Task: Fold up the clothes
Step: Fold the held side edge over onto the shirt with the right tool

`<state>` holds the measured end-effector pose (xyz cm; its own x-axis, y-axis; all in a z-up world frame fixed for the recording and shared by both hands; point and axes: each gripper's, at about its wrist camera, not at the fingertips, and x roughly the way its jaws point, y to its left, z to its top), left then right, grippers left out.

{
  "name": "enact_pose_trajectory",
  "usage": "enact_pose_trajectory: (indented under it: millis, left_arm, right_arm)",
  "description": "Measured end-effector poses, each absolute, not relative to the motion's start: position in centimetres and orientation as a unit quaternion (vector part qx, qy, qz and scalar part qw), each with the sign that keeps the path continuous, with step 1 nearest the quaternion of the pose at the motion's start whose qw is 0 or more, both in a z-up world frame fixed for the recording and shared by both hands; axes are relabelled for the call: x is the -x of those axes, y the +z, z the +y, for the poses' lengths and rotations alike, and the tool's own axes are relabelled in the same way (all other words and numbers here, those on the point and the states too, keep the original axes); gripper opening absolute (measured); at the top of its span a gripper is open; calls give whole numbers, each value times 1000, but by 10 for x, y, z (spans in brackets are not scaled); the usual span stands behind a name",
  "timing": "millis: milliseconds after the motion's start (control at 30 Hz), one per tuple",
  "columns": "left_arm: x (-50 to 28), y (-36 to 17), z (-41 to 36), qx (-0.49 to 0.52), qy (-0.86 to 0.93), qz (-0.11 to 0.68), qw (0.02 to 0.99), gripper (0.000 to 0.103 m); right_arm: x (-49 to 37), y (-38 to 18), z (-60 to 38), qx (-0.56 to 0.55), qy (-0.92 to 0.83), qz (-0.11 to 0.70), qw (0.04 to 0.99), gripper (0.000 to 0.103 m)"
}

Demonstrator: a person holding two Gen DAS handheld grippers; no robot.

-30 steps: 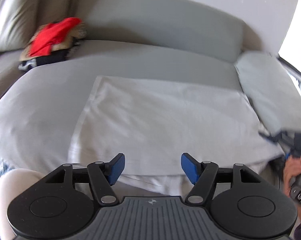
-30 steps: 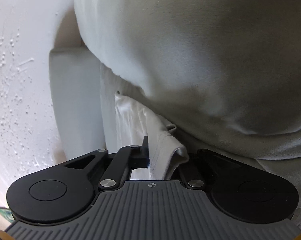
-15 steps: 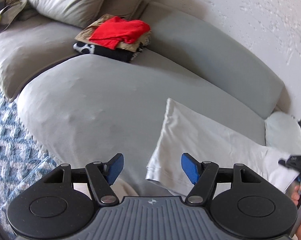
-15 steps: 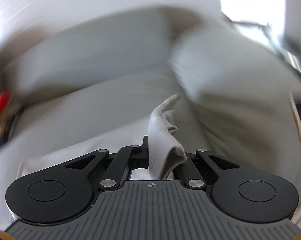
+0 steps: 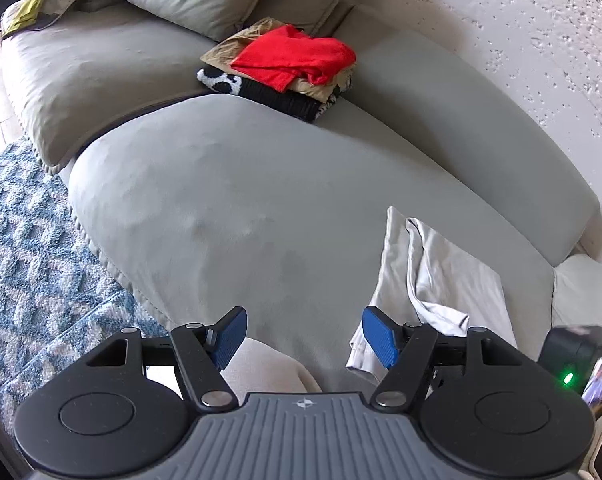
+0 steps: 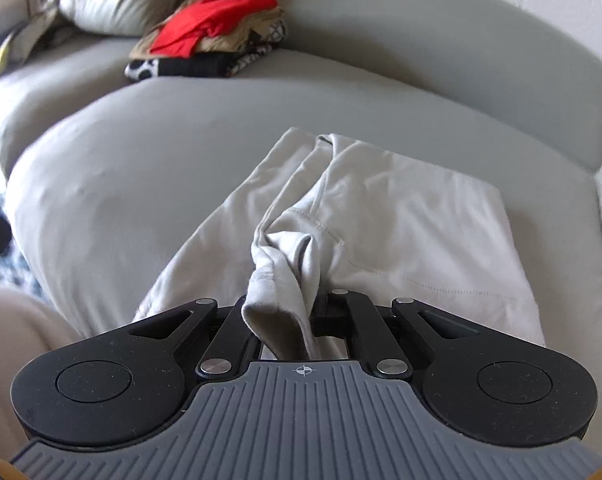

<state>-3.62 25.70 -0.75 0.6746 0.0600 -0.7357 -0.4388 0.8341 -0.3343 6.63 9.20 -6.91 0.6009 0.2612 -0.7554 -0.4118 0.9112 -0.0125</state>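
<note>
Clothes here come down to one pale grey garment (image 6: 401,216), which lies across the right part of the big grey sofa seat cushion (image 5: 229,216), partly doubled on itself, with one bunched edge lifted off the rest. Far back on the sofa, well apart from it, sits a stack of folded clothes (image 5: 285,68) with a red piece on top, which I take to be the pieces already done. I judge I am in the middle of a fold, carrying an edge over the body of the garment. My right gripper (image 6: 297,320) has its jaws clenched on that bunched edge, the cloth trailing from them down to the cushion. My left gripper (image 5: 303,336) hangs released over bare cushion just beside the garment's near left corner, nothing between its jaws. Next, I think, the right should lay its edge flat and square on the layer below, while the left pins or takes the near corner so the cloth does not drag.
</note>
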Motion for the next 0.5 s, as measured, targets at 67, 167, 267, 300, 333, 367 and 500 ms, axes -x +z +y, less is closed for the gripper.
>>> enact_pose_trajectory:
  millis: [67, 167, 267, 300, 333, 367, 500]
  left_arm:
    - [34, -9, 255, 250, 139, 379, 880, 65]
    - [29, -11, 254, 253, 134, 382, 879, 65]
    - [28, -12, 253, 253, 133, 384, 878, 65]
    - [28, -12, 253, 252, 133, 384, 878, 65]
    - [29, -12, 253, 252, 133, 384, 878, 66]
    - [29, -13, 253, 253, 134, 385, 878, 66]
    - [29, -15, 257, 261, 139, 387, 873, 66]
  right_arm:
    - [-76, -64, 76, 23, 188, 436, 880, 3]
    - [-93, -62, 47, -114, 184, 483, 848, 3]
    - [-100, -65, 22, -238, 181, 503, 811, 4]
    - [-101, -66, 17, -267, 182, 501, 803, 3]
    - [-101, -66, 14, -284, 184, 496, 799, 3]
    - [-101, -66, 14, -294, 186, 491, 799, 3]
    - [-99, -59, 29, -283, 202, 466, 814, 4]
